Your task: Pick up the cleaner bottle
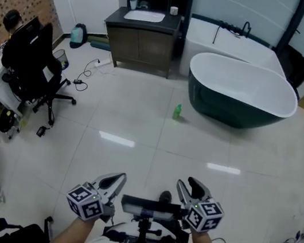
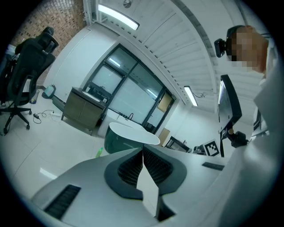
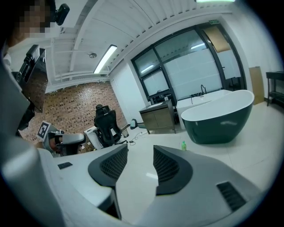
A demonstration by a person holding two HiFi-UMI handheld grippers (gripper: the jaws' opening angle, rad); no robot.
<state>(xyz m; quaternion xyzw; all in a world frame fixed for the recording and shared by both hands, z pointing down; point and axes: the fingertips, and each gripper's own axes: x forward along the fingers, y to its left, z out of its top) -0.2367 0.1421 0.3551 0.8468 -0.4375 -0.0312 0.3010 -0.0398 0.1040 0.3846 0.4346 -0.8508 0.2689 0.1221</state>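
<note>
head view: cleaner bottle (image 1: 177, 112) stands upright on the glossy white tile floor (image 1: 139, 127), mid-frame, just beside the dark-green bathtub (image 1: 241, 93) on its left. long axis vertical. both grippers sit at the bottom edge, well apart from it, with the bottle straight up-frame and roughly between them. left gripper (image 1: 120, 177) has its jaws together. right gripper (image 1: 187, 186) has its jaws spread, and it looks marginally nearer in line with the bottle.

left gripper view: ribbed dark pads meet along one seam, nothing between them. left gripper (image 2: 143, 153) is empty. the bottle (image 2: 99, 152) is a small green speck left of the jaws, in front of the tub (image 2: 128, 135).

right gripper view: right gripper (image 3: 140, 153) has a clear gap between its pads, only bare floor in it. the bottle (image 3: 183, 145) is right of the gap, small, translucent green plastic, narrow at the top. the tub (image 3: 217, 117) behind it is a smooth oval with a white rim.

judgement: the right one is the better candidate, already open, but it needs a long reach forward and a slight shift toward frame right.
</note>
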